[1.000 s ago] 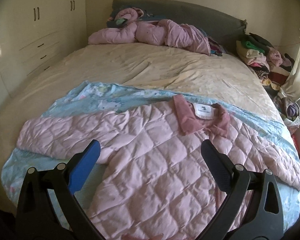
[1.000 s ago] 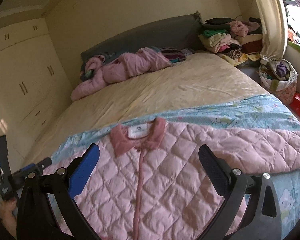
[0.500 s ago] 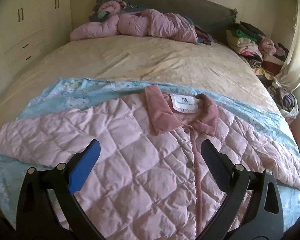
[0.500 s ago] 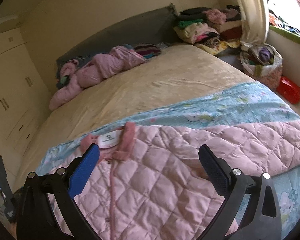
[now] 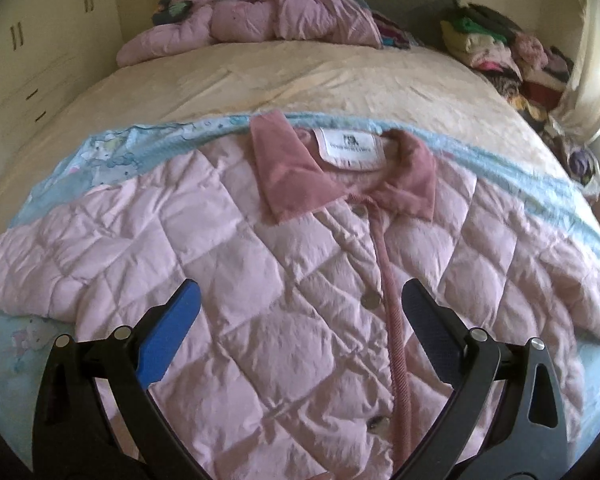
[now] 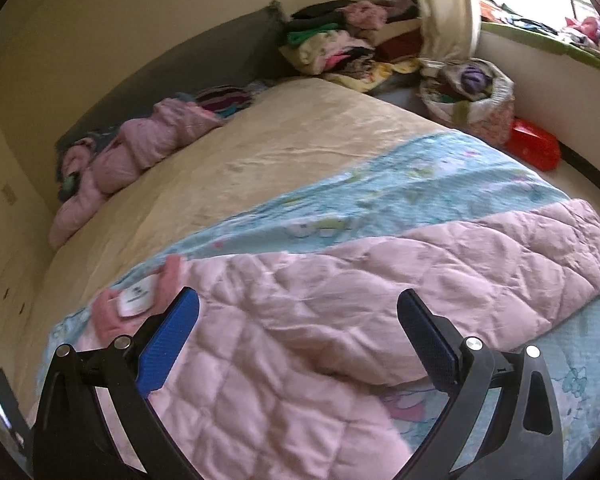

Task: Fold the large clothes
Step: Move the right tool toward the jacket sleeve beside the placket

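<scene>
A pink quilted jacket [image 5: 260,280] lies flat, front up, on a light blue printed sheet [image 5: 100,160] at the near end of the bed. Its darker pink collar [image 5: 284,172] and white label face the headboard, and both sleeves are spread out sideways. My left gripper [image 5: 300,312] is open and empty, hovering over the jacket's chest beside the button placket. My right gripper [image 6: 298,312] is open and empty above the jacket's right shoulder, with the right sleeve [image 6: 500,264] stretching away to the right.
The beige bedspread [image 5: 300,76] covers the far bed. A second crumpled pink jacket [image 5: 260,20] lies by the grey headboard. Piled clothes [image 6: 340,40], a full bag [image 6: 472,100] and a red object [image 6: 534,148] sit beside the bed on the right. Cupboards line the left wall.
My left gripper has moved right and closer, from the left sleeve to over the jacket's chest. My right gripper has swung right, from the collar toward the right shoulder and sleeve.
</scene>
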